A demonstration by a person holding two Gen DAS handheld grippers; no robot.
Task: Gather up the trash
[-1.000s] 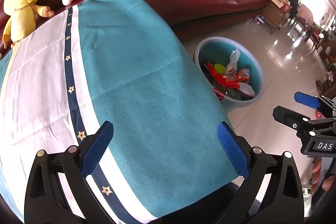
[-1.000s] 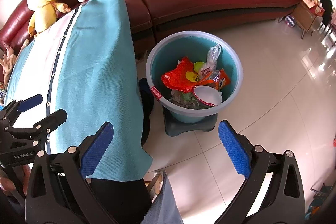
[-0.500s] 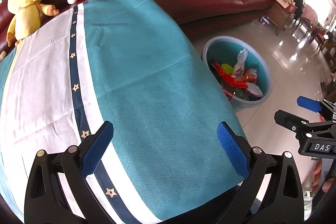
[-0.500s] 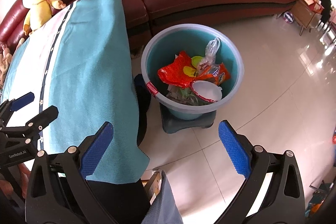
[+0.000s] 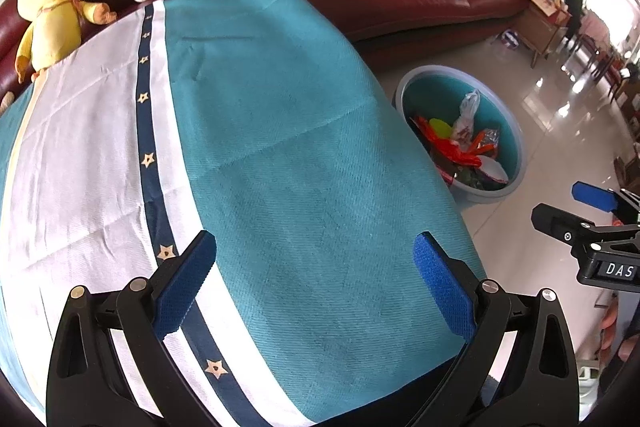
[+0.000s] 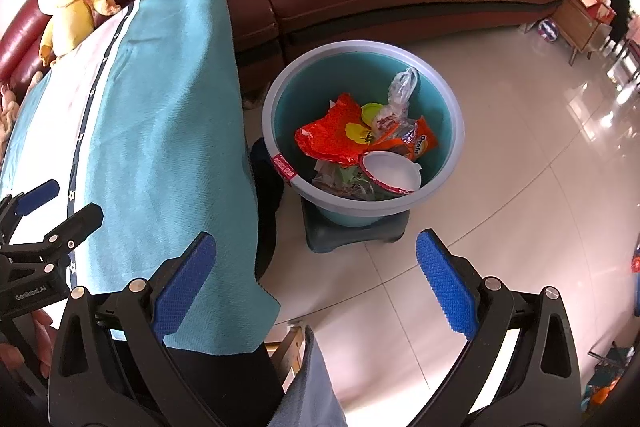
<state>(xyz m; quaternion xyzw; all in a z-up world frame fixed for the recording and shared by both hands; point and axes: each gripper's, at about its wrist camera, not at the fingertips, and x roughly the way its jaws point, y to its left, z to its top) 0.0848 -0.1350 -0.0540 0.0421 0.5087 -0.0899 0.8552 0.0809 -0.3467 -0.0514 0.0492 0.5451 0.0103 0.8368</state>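
In the left wrist view, the right gripper [image 5: 592, 215] carries a small black plate with the white letters "DAS". In the right wrist view, the left gripper [image 6: 48, 203] bears small pale lettering on its black body that seems to read "GenRobot.AI". An orange snack bag [image 6: 420, 143] in the bin [image 6: 452, 163] shows white letters, roughly "Oishi", not certain. A red label [image 6: 283, 166] on the bin's rim has print too small to read
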